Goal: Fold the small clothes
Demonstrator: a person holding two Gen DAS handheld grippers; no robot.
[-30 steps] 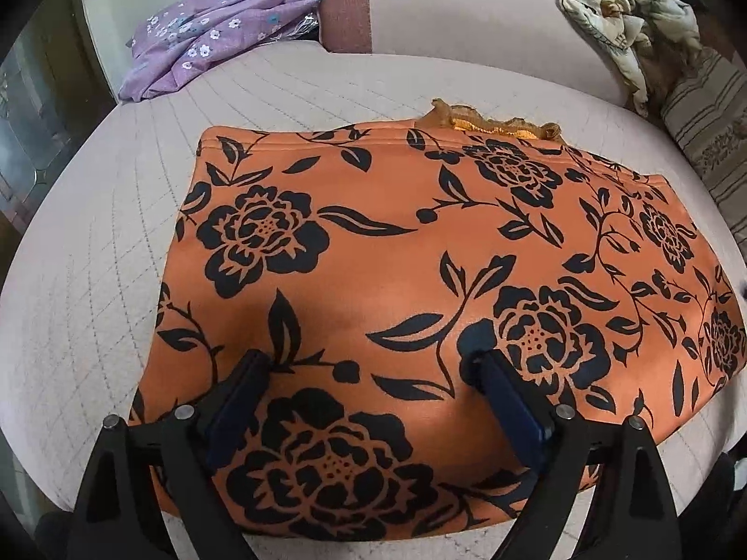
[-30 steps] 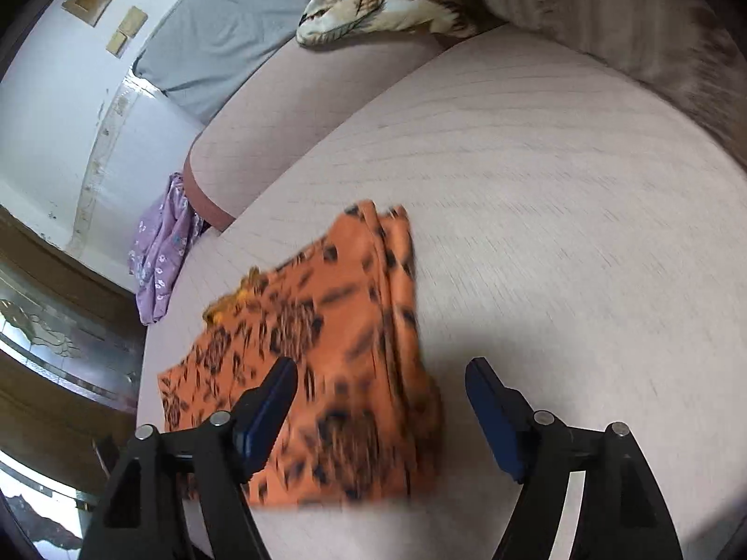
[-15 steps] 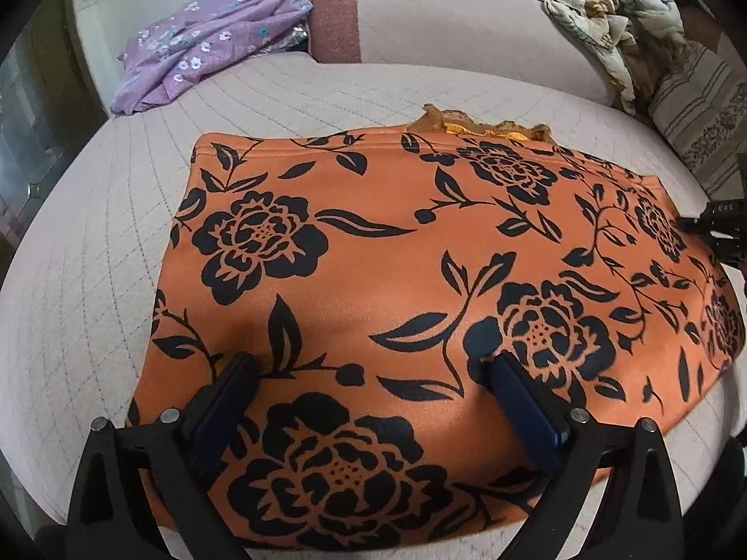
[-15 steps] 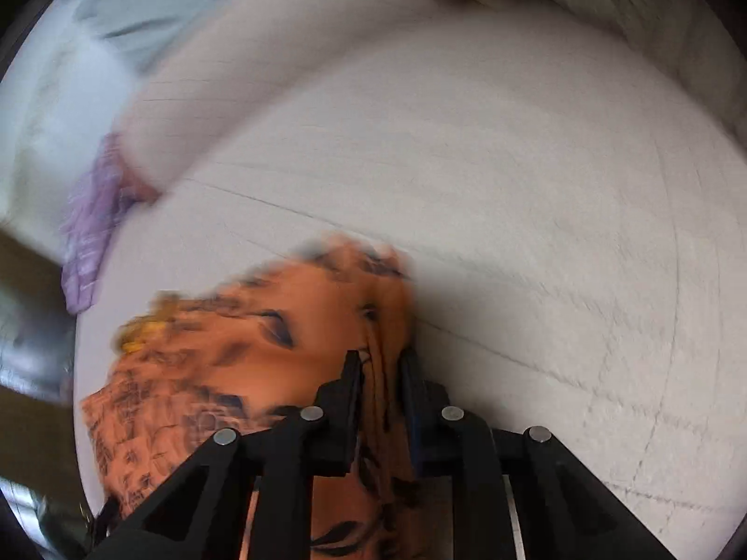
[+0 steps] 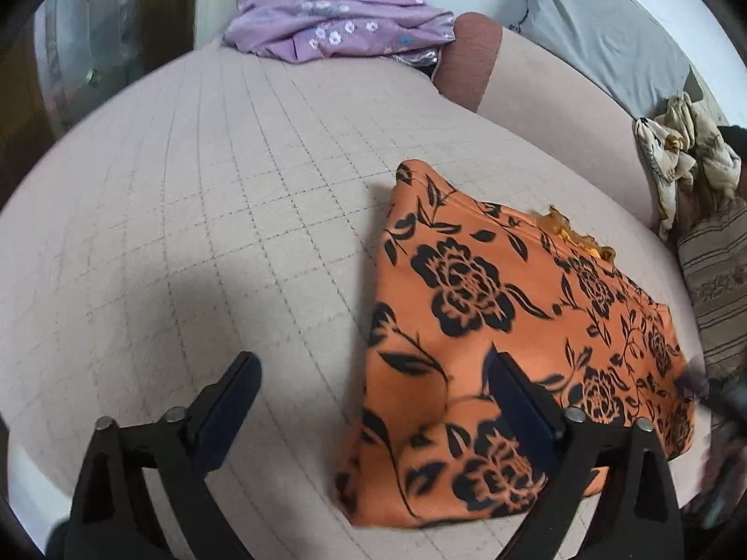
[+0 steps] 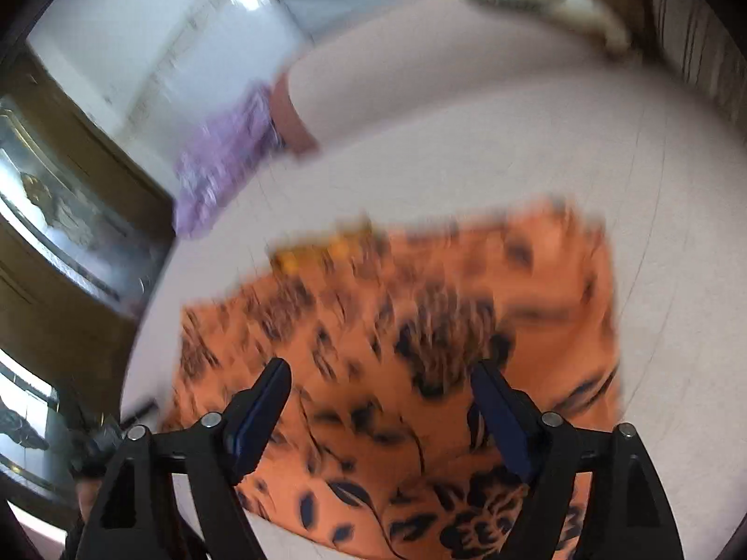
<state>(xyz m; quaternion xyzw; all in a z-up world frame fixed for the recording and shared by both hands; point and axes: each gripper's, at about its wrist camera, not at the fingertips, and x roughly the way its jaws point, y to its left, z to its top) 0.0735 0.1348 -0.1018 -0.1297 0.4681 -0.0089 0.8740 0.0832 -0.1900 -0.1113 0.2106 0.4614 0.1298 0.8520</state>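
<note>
Beneath both spread, empty grippers, left gripper (image 5: 369, 401) and right gripper (image 6: 380, 403), I'm seeing the orange cloth (image 5: 490, 326) lying folded flat; purple garment (image 5: 336, 23) is waiting.

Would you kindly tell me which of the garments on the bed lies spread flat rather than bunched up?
The orange floral garment lies flat beneath the open tongs; the purple one and the beige one are crumpled heaps.

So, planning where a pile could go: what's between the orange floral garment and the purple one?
Only bare quilted cushion separates orange floral garment and purple garment, per left wrist view.
</note>
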